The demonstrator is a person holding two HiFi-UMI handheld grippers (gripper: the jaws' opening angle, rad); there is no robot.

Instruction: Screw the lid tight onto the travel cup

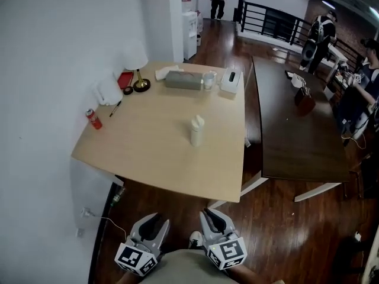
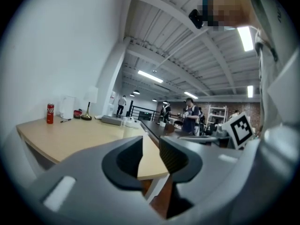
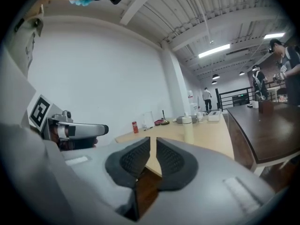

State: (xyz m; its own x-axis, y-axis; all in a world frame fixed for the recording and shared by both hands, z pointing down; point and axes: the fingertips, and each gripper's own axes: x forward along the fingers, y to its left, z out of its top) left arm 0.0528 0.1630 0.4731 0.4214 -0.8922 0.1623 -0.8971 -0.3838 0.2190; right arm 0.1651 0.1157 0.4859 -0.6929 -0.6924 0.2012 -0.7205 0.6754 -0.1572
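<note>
left tongs (image 1: 155, 219) slightly open, right tongs (image 1: 211, 214) nearly closed

The head view is evenly and softly lit, a little dimmer toward its corners. The pale wooden worktop (image 1: 160, 149) ahead of the fingers is matte and bright, while the dark wooden floor (image 1: 284, 229) around them shows little detail. In both gripper views, long white ceiling strip lights (image 2: 150, 76) high beyond the fingers are blown out. The left gripper's dark padded fingers (image 2: 125, 165) and the right gripper's fingers (image 3: 135, 161) are soft and out of focus; the room past them is sharper. Those two views bend straight lines strongly and fall to black at the rim.
</note>
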